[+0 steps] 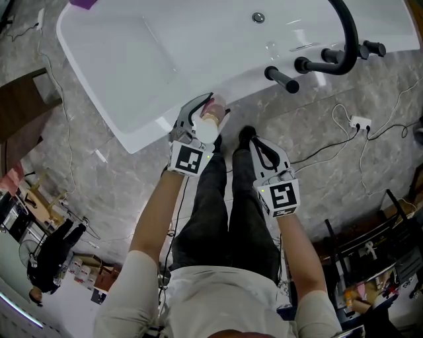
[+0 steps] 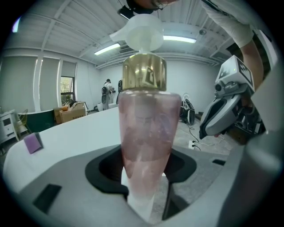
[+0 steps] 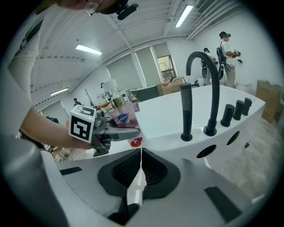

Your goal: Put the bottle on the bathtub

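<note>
A large white bathtub (image 1: 132,72) filled the head view from 10 o'clock to 2 o'clock, set on a grey marbled floor (image 1: 99,191). A person's dark-trousered legs (image 1: 218,211) ran from the centre down to 6 o'clock, with a bare arm on either side.

On the tub's rim at 2 o'clock stood a black curved faucet (image 1: 344,39) with stubby black handles just beside it; the right gripper view showed the same faucet (image 3: 208,80) upright on the rim at 1 o'clock.

The left gripper (image 1: 213,109) sat at the centre of the head view, at the tub's near edge. Its fingers were clamped on the lower part of a pink see-through bottle (image 2: 148,133) with a gold collar and a white pump top. The bottle (image 1: 210,124) stood upright over the near rim; whether its base touched the rim could not be told.

The right gripper (image 1: 250,135) hung at 4 o'clock of the left one, over the legs and apart from the tub. Its fingers (image 3: 138,177) were pressed together with nothing between them.

A white power strip (image 1: 360,122) with cables lay on the floor at 3 o'clock. A small purple block (image 1: 82,3) sat on the tub's far corner at 11 o'clock.
</note>
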The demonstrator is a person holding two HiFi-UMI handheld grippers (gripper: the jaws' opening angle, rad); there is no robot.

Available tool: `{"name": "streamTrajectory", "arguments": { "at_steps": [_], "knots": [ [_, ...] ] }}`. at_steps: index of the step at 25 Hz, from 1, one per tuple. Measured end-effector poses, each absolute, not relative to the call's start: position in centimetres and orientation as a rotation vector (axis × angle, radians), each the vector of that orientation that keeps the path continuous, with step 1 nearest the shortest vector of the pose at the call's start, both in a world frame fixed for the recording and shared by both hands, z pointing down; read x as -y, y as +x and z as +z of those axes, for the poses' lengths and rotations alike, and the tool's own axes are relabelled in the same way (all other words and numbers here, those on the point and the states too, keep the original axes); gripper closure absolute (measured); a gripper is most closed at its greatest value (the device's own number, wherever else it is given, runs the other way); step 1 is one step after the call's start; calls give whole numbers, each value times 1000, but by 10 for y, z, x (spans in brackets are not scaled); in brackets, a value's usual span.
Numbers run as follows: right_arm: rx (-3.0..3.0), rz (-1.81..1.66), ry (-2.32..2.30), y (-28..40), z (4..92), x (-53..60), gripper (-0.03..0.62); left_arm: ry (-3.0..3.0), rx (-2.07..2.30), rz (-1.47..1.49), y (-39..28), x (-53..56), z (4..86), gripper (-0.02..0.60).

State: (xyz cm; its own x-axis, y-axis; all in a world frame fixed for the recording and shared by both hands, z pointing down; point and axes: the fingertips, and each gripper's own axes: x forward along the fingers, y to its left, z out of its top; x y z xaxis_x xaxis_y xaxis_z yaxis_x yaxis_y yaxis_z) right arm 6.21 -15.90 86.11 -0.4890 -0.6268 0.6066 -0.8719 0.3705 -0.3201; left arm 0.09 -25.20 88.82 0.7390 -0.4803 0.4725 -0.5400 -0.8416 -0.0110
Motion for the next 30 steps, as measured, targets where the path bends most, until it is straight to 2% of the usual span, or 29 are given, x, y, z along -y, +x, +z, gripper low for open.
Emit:
{"name": "streamTrajectory", "arguments": {
  "at_steps": [13,30],
  "knots": [
    [2235,883,1326,64,868,157,562,2728,880,684,4,256,895,276],
    [2221,863,1389,71,835,150,562,2772,872,780,-28,231,875,259]
  ]
}}
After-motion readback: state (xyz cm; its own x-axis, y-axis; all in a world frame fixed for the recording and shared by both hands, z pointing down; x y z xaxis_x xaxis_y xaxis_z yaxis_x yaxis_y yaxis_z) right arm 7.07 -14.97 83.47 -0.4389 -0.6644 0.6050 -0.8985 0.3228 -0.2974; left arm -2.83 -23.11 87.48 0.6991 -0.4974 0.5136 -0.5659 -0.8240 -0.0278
